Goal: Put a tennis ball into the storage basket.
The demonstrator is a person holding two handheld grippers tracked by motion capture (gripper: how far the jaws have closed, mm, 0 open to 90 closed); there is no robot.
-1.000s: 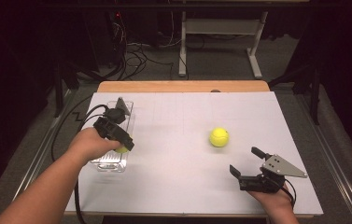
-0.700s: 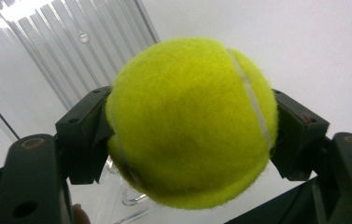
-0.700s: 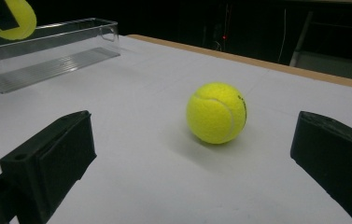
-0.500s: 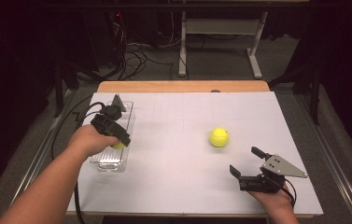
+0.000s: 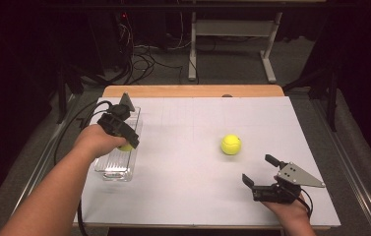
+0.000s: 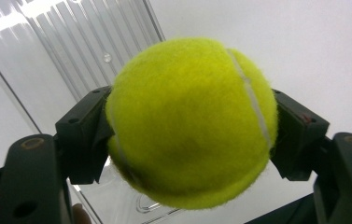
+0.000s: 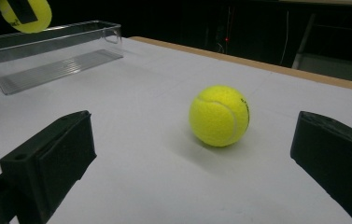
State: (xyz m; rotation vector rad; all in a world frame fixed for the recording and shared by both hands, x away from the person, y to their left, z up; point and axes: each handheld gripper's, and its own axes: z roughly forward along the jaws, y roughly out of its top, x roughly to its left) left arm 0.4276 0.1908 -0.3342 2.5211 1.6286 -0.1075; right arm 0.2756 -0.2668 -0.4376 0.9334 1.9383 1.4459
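A white-topped table [image 5: 193, 196] fills the scene, its wooden edge showing at the far side. On its left part lies a long clear plastic bin [image 5: 120, 162] (ribbed floor, open top). Above that bin the left gripper [image 5: 124, 142] clamps a yellow-green tennis ball [image 6: 190, 123] between both black jaws, the ball raised over the bin's floor. A second tennis ball [image 5: 231, 144] sits loose on the table right of centre. Near the front right edge, the right gripper [image 5: 263, 169] rests with jaws spread wide, empty, pointing toward that ball.
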